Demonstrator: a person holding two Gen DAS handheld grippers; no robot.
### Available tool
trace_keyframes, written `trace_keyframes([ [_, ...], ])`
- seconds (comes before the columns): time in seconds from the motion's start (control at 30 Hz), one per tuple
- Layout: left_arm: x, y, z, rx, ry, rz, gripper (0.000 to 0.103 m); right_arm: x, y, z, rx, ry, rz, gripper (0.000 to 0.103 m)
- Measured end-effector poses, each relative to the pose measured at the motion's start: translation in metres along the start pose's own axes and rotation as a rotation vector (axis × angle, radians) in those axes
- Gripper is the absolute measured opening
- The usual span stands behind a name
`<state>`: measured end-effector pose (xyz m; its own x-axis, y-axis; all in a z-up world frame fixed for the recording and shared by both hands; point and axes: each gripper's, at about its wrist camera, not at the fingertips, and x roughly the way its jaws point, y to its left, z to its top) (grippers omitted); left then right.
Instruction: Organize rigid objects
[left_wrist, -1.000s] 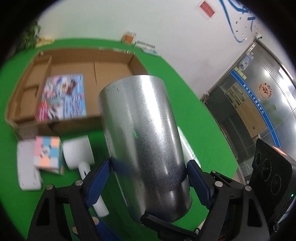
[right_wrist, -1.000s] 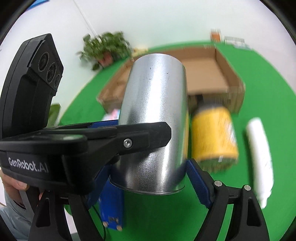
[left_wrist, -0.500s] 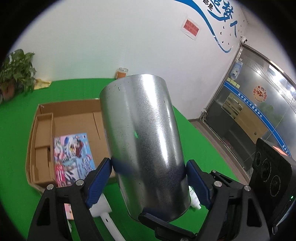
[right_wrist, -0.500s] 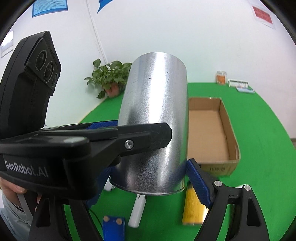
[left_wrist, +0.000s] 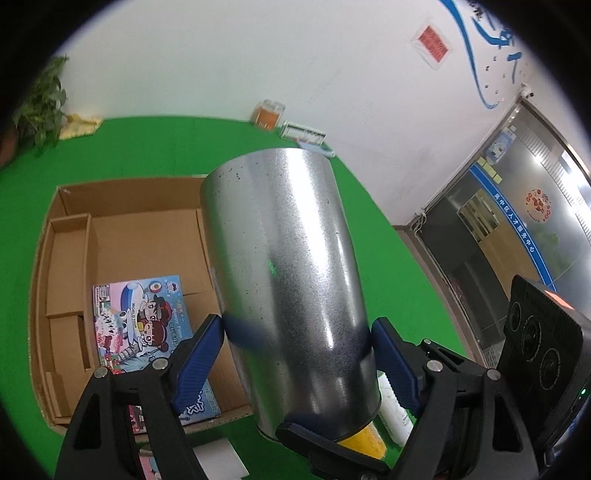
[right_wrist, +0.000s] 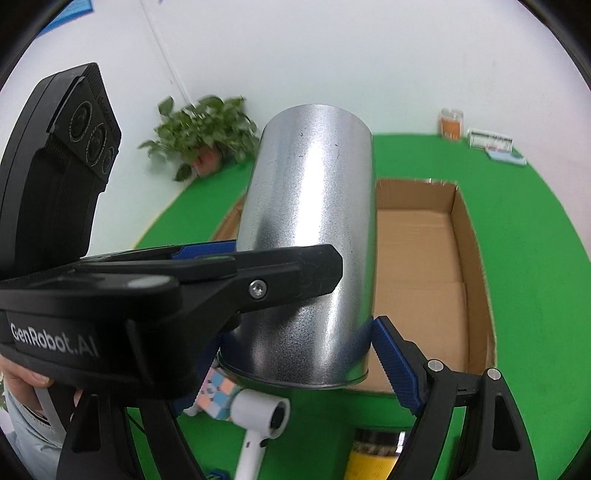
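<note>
Both grippers clamped on galvanized steel cylinder (left_wrist: 291, 280) – left gripper (left_wrist: 297, 328), right gripper (right_wrist: 295, 328), ribbed blue pads (left_wrist: 391, 354) gripping smooth wall. Corrugated cardboard box (right_wrist: 476, 258) beyond fingertips.

box (left_wrist: 122, 236): behind the can (left_wrist: 291, 295), on the table (left_wrist: 388, 258)
booklet (left_wrist: 147, 325): in the box
hairdryer (right_wrist: 258, 417): before the box

cylinder (left_wrist: 288, 280): shiny galvanized metal, speckled, tilted, clamped off the table at its lower end
box (left_wrist: 144, 236): open cardboard, 10 o'clock of cylinder
booklet (left_wrist: 147, 325): colourful cartoon cover, flat inside box, 8 o'clock
</note>
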<state>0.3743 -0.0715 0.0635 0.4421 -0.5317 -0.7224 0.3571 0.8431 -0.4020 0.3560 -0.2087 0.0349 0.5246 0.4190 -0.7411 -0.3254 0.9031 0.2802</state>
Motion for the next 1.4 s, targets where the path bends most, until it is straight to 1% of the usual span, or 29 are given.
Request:
trace_keyframes([
  [0.13,0.034,0.018,-0.003,-0.035,0.074,0.002,0.081,0.034,-0.014,-0.002,0.044,0.081,0.015,0.081],
  [0.27,0.062,0.034,-0.012,-0.081,0.152,-0.007,0.081,0.065,-0.025,-0.014,0.084,0.161,0.021,0.081],
  [0.37,0.078,0.046,-0.02,-0.122,0.201,-0.02,0.081,0.084,-0.031,-0.02,0.105,0.209,0.016,0.081],
  [0.43,0.086,0.052,-0.025,-0.132,0.224,-0.015,0.081,0.095,-0.035,-0.033,0.124,0.242,0.023,0.081],
  [0.5,0.093,0.056,-0.029,-0.141,0.247,-0.004,0.081,0.107,-0.041,-0.034,0.144,0.271,0.032,0.081],
  [0.53,0.096,0.058,-0.032,-0.146,0.26,0.003,0.081,0.112,-0.043,-0.042,0.154,0.288,0.034,0.081],
  [0.6,0.098,0.061,-0.034,-0.17,0.261,-0.012,0.082,0.115,-0.043,-0.04,0.145,0.286,0.012,0.081],
  [0.8,0.1,0.07,-0.031,-0.193,0.295,-0.021,0.081,0.119,-0.039,-0.04,0.157,0.33,-0.002,0.081],
  [0.87,0.097,0.072,-0.028,-0.187,0.288,-0.016,0.08,0.121,-0.036,-0.037,0.159,0.341,-0.011,0.082],
  [1.0,0.065,0.072,-0.028,-0.169,0.215,0.004,0.081,0.115,-0.032,-0.036,0.158,0.329,0.005,0.084],
  [1.03,0.051,0.07,-0.031,-0.154,0.183,0.008,0.081,0.109,-0.031,-0.037,0.153,0.315,0.008,0.084],
  [1.1,0.024,0.063,-0.038,-0.109,0.1,0.059,0.081,0.091,-0.028,-0.038,0.125,0.274,0.003,0.085],
  [1.13,0.006,0.057,-0.044,-0.069,0.043,0.104,0.081,0.072,-0.023,-0.039,0.094,0.222,-0.01,0.087],
  [1.17,-0.01,0.051,-0.051,-0.027,-0.011,0.141,0.081,0.057,-0.02,-0.041,0.072,0.175,-0.028,0.093],
  [1.2,-0.028,0.043,-0.059,0.016,-0.07,0.178,0.081,0.04,-0.017,-0.045,0.05,0.123,-0.046,0.096],
  [1.23,-0.047,0.033,-0.067,0.063,-0.139,0.231,0.082,0.014,-0.012,-0.051,0.02,0.035,-0.079,0.099],
  [1.3,-0.077,0.012,-0.086,0.139,-0.266,0.329,0.083,-0.018,-0.003,-0.064,-0.012,-0.076,-0.154,0.1],
  [1.33,-0.094,0.0,-0.101,0.18,-0.343,0.377,0.084,-0.036,0.002,-0.076,-0.03,-0.146,-0.205,0.103],
  [1.4,-0.113,-0.013,-0.118,0.206,-0.41,0.406,0.086,-0.052,0.01,-0.094,-0.043,-0.194,-0.242,0.102],
])
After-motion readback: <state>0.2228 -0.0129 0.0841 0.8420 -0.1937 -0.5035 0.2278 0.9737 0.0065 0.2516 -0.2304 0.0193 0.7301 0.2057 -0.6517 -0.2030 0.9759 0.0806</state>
